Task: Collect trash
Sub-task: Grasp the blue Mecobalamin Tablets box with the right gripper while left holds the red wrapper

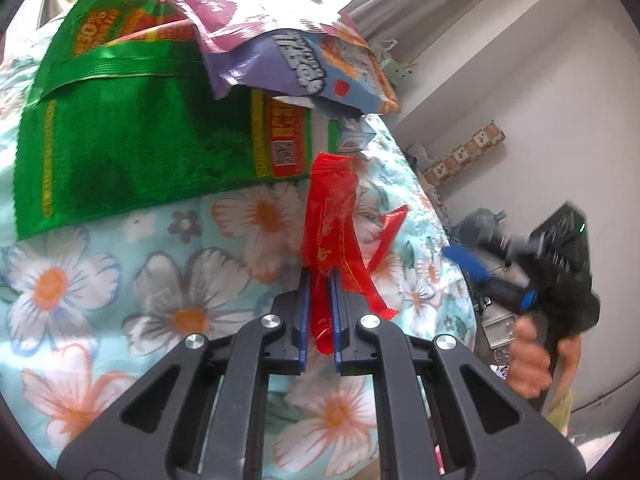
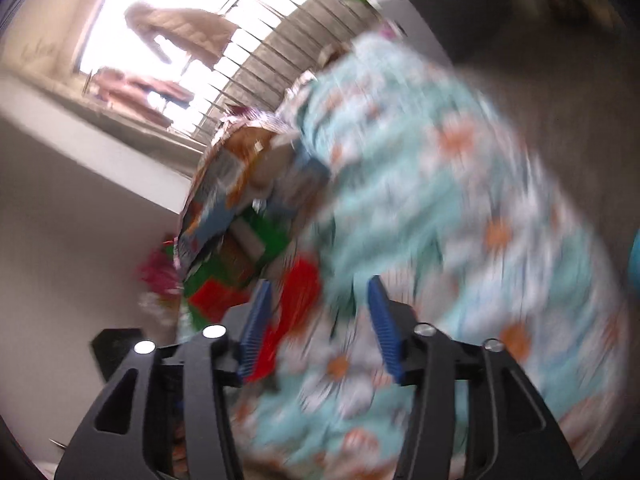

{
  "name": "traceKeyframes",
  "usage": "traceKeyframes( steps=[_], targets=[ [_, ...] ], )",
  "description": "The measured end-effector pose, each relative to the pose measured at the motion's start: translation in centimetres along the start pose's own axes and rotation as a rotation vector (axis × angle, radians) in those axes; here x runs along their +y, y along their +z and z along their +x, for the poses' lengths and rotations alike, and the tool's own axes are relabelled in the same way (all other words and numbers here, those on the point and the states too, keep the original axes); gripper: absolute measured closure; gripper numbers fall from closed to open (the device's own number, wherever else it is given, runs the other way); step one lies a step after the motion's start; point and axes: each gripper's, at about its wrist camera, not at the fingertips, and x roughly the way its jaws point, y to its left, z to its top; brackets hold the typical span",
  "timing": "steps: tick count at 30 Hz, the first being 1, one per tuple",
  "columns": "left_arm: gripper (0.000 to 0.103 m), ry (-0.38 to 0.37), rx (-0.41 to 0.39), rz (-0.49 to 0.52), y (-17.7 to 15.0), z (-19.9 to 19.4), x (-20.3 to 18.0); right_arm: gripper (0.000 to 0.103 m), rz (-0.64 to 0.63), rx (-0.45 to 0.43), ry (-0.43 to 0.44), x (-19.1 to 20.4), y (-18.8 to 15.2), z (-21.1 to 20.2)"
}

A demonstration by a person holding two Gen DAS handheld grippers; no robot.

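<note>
The left gripper (image 1: pixel 319 280) is clamped narrow on a crumpled red plastic wrapper (image 1: pixel 330 216), whose free end stands up above the blue pads (image 1: pixel 303 320) over a bed covered in a pale blue quilt printed with white and orange flowers (image 1: pixel 120 280). Beyond it on the quilt lie a large shiny green foil snack bag (image 1: pixel 132 132) and, overlapping its far corner, a purple and blue snack packet (image 1: pixel 304 64). At the right edge of the left wrist view, the person's hand (image 1: pixel 528 360) holds the right gripper (image 1: pixel 468 266) beside the bed. The right wrist view is badly blurred — the right gripper (image 2: pixel 320 320) stands open, nothing pressed between its pads, with the red wrapper (image 2: pixel 298 300) just past its left pad.
</note>
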Motion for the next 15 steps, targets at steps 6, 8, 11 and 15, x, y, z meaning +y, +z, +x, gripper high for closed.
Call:
traceKeyframes(
  steps=[6, 8, 11, 15],
  targets=[
    [0.096, 0.009, 0.001, -0.022, -0.3, -0.7, 1.4, 0.029, -0.217, -0.029, -0.081, 3.8, 3.3, 4.4],
    [0.096, 0.011, 0.002, -0.023, -0.3, -0.6, 1.6, 0.026, -0.319, -0.029, -0.124, 5.2, 3.9, 6.4],
    [0.096, 0.004, 0.007, -0.023, -0.4, -0.8, 2.2, 0.022, -0.422, -0.026, -0.19, 6.2, 4.1, 8.6],
    [0.096, -0.001, 0.011, -0.02, -0.1, -0.4, 2.0, 0.02, -0.484, -0.008, -0.213, 6.6, 5.2, 10.9]
  ],
)
